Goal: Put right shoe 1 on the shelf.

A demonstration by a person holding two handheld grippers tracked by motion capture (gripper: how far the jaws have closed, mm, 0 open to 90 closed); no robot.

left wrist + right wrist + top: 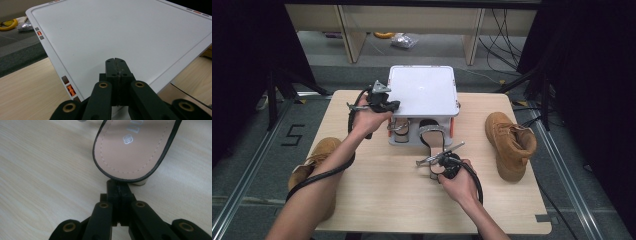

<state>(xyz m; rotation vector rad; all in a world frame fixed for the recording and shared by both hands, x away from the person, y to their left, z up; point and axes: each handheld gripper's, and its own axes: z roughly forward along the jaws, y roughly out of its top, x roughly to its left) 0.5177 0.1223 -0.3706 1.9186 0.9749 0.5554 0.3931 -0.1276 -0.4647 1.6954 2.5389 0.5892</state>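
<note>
Tan leather marks the boot [314,157] at the table's [387,200] left edge, outside the left forearm and well behind the left gripper [384,102]. That gripper is clenched on nothing, its jaws pressed flat together, and its tip rests over the near left edge of the rack's [422,90] white top. In the left gripper view [115,72] the jaws sit just above that white surface; whether they touch it I cannot tell. Under the top, ahead of the right gripper [439,159], two sandals [429,135] sit side by side in the rack. The right gripper is clenched too (nothing between its jaws), and its tip [117,186] meets the black-rimmed heel of the nearer sandal [132,147], which sticks out onto the table. Well off to its right lies a second boot [509,145].
</note>
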